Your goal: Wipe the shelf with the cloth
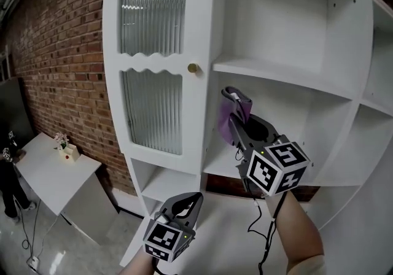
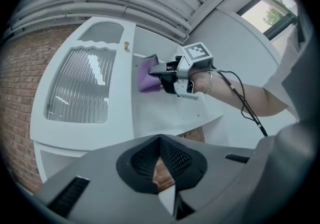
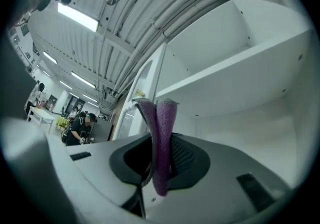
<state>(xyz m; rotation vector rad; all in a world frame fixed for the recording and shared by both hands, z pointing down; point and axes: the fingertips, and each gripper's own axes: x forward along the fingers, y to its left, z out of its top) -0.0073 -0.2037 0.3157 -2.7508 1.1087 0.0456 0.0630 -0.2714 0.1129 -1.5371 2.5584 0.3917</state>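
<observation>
Where the jaws of the right hand-held gripper (image 1: 236,100) clamp it, the purple cloth (image 1: 228,121) is folded into two nubby, towel-like flaps. One rises above the jaw tips and the rest droops below them. The right gripper view shows the jaws closed on the fold, their inner pads dark and cross-hatched.

Cloth and jaw tips sit inside the middle open compartment of the white cabinet (image 1: 113,83), between the upper shelf (image 1: 276,76) and the board below. They are close to the compartment's left upright, though I cannot tell whether the fabric touches the wood. The shelves are flat, smooth and painted white, with small peg holes in the side walls.

Just left of that compartment is a closed door (image 1: 153,62) — two panes of ribbed glass, the top one arched, with a scalloped rail between them and a round brass knob (image 1: 193,68) at its edge.

The left hand-held gripper (image 1: 187,201) hangs low, well apart from the cloth, its jaws closed together on nothing. A red brick wall (image 1: 55,53) runs behind the cabinet to the left, and a small white table (image 1: 52,172) stands beside it.
</observation>
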